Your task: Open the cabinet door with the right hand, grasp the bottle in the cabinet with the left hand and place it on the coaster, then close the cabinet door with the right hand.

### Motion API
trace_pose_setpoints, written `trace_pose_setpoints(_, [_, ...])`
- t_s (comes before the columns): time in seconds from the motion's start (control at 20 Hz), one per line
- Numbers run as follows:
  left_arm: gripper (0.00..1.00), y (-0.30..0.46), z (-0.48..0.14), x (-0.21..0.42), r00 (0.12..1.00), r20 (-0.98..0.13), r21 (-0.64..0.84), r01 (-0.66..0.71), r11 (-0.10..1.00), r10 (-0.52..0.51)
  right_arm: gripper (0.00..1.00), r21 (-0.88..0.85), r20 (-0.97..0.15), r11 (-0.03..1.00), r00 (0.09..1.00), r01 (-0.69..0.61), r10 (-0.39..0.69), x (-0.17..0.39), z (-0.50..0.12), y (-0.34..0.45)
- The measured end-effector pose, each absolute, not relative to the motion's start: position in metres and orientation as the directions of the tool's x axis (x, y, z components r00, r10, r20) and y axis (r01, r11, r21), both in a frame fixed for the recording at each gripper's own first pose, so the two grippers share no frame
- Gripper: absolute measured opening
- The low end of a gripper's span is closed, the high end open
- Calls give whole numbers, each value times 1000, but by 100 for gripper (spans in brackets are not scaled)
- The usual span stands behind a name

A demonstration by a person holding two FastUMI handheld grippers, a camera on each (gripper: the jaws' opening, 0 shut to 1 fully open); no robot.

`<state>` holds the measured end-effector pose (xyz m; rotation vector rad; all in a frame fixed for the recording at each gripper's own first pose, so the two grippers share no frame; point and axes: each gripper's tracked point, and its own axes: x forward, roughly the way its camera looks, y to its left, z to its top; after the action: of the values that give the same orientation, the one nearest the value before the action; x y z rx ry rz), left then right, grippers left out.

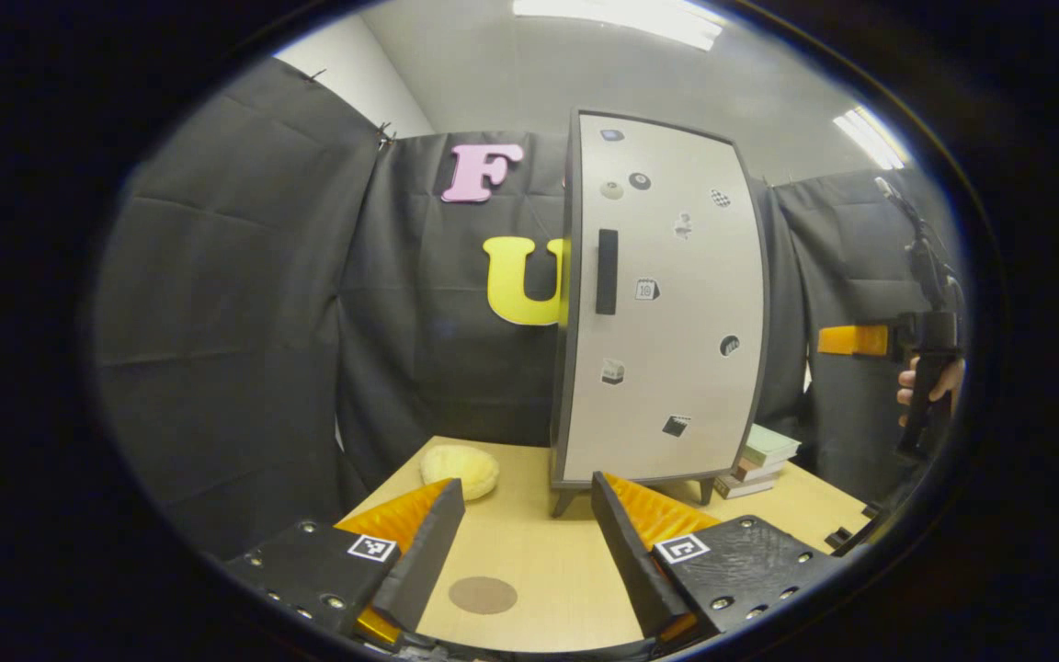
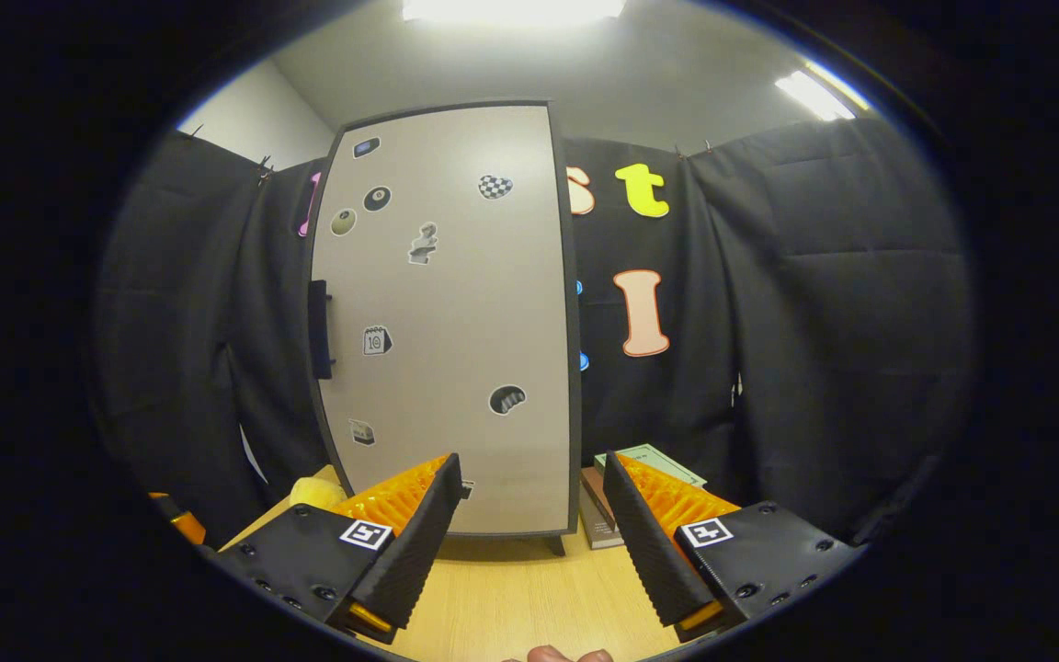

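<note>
A tall grey cabinet [image 1: 663,303] stands on the wooden table with its door closed; a dark vertical handle [image 1: 607,271] sits near the door's left edge. The bottle is hidden behind the door. A round brown coaster [image 1: 483,595] lies on the table close in front of my left gripper [image 1: 527,533], which is open and holds nothing. In the right gripper view the same cabinet [image 2: 451,322] fills the middle, with its handle [image 2: 319,329] on the left. My right gripper [image 2: 529,510] is open and empty, short of the door. The right gripper [image 1: 860,340] shows in the left gripper view, held in a hand at the far right.
A yellow sponge-like lump [image 1: 461,471] lies on the table [image 1: 539,552] left of the cabinet. A stack of books [image 1: 759,460] sits to the cabinet's right, also in the right gripper view as books [image 2: 626,487]. Black cloth walls close in the booth.
</note>
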<state>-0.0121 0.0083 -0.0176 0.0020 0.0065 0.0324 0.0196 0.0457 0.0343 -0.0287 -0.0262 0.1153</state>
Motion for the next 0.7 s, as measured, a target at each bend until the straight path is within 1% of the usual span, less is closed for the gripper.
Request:
trace_pose_setpoints(0.05, [86,10,-18,-12,999,-5,1,-37,999,37,98,-32,32,991,991,-133,134,23,41,54])
trace_pose_setpoints(0.1, [84,13,-19,-12,999,-5,2,-44,999,44,98,-37,41,988,988,-147,149,27,50,63])
trace_pose_setpoints(0.15, [84,14,-20,-13,999,-7,3,-50,999,50,98,-44,55,986,985,-162,165,32,58,71])
trace_pose_setpoints(0.2, [86,17,-21,-13,998,-8,3,-55,998,55,98,-48,67,983,981,-179,182,37,69,82])
trace_pose_setpoints(0.4, [86,28,-28,-14,996,-23,-4,-82,997,82,98,-49,101,966,961,-254,258,57,103,129])
trace_pose_setpoints(0.45, [86,33,-30,-15,996,-26,-7,-91,996,90,93,-51,118,963,956,-264,268,62,113,140])
trace_pose_setpoints(0.5, [86,38,-30,-16,995,-28,-9,-101,995,101,93,-51,136,960,951,-274,278,66,123,151])
trace_pose_setpoints(0.55, [86,42,-31,-17,993,-31,-11,-111,994,111,98,-50,147,957,945,-287,291,70,130,163])
trace_pose_setpoints(0.65, [86,52,-33,-19,991,-36,-18,-133,991,132,98,-56,162,947,934,-315,320,77,142,188])
trace_pose_setpoints(0.7, [86,57,-34,-20,989,-40,-22,-142,990,141,93,-65,165,946,931,-318,325,81,146,197])
